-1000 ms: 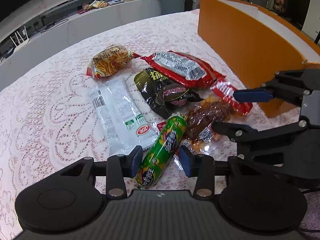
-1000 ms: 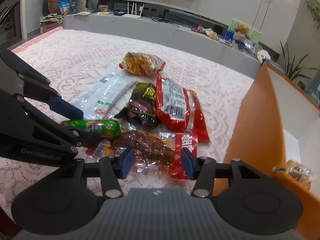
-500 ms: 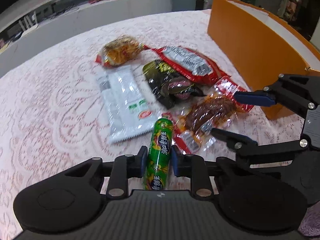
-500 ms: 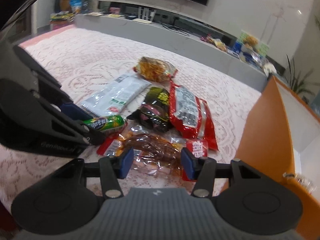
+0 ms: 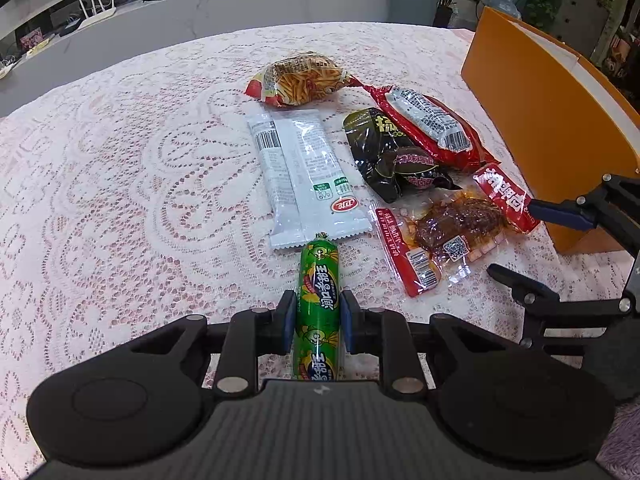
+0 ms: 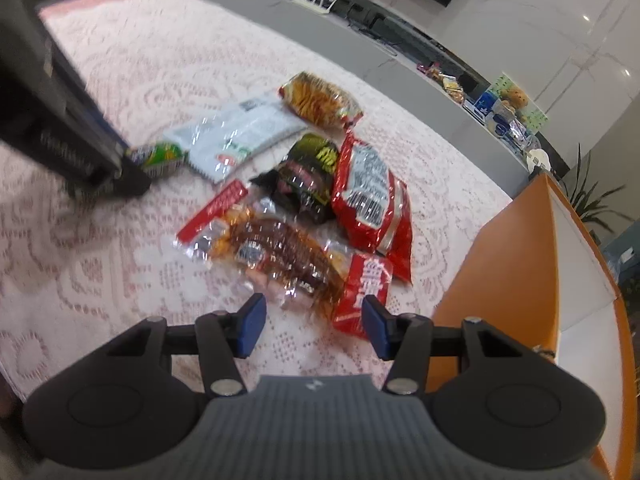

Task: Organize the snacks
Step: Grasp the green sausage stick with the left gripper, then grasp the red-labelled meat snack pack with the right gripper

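Observation:
My left gripper (image 5: pixel 315 322) is shut on a green sausage stick (image 5: pixel 318 292) and holds it above the lace cloth; the stick also shows in the right wrist view (image 6: pixel 160 155). My right gripper (image 6: pixel 312 326) is open and empty, just in front of a clear pack of brown meat (image 6: pixel 280 252), also seen in the left wrist view (image 5: pixel 456 226). Beyond lie a white packet (image 5: pixel 300 172), a black packet (image 5: pixel 392 154), a red packet (image 5: pixel 428 126) and a bag of yellow sticks (image 5: pixel 304 78). An orange box (image 5: pixel 556 116) stands at the right.
The pink lace tablecloth (image 5: pixel 120 184) covers the table. A grey counter (image 5: pixel 200 12) with small items runs behind it. The orange box's white inside (image 6: pixel 580 280) holds a small wrapped item at its near edge.
My left gripper closed on the green sausage stick and lifted it back from the pile. My right gripper drew back and up a little, staying open.

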{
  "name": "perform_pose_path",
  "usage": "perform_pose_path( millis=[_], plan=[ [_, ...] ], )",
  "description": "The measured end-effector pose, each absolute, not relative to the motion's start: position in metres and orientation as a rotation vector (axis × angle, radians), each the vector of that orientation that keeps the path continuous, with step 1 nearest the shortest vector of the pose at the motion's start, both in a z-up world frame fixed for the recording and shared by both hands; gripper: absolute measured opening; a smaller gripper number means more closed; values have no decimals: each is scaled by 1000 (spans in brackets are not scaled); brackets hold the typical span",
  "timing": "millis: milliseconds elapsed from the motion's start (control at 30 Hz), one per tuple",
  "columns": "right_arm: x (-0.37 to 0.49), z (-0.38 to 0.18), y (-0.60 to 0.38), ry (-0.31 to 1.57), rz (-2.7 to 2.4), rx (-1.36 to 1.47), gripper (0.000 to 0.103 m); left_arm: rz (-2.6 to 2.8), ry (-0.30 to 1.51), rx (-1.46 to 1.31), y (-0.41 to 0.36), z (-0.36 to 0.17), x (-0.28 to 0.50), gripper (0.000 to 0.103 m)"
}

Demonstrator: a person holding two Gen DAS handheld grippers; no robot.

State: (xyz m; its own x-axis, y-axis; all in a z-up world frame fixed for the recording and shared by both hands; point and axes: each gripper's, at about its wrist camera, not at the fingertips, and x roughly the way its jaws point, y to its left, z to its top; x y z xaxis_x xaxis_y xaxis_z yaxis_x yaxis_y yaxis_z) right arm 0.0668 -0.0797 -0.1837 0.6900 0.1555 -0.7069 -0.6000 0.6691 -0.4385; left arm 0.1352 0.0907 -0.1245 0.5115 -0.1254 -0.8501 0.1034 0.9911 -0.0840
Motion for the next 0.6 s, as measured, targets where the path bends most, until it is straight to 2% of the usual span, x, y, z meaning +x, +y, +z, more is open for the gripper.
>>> perform_pose_path(
  millis=[367, 433, 467, 567, 600],
  plan=[
    [53, -194, -59, 549, 496, -1034, 51, -138, 1027, -27, 92, -123, 135, 25],
    [50, -196, -54, 525, 525, -1053, 44, -138, 1028, -29, 91, -123, 134, 25],
    [49, -198, -53, 516, 536, -1061, 36, -137, 1028, -32, 92, -123, 134, 25],
    [44, -201, -49, 513, 568, -1081, 4, -134, 1029, -41, 93, -123, 134, 25],
    [43, -202, -48, 506, 567, -1081, 4, -132, 1028, -43, 93, -123, 134, 25]
  ],
)
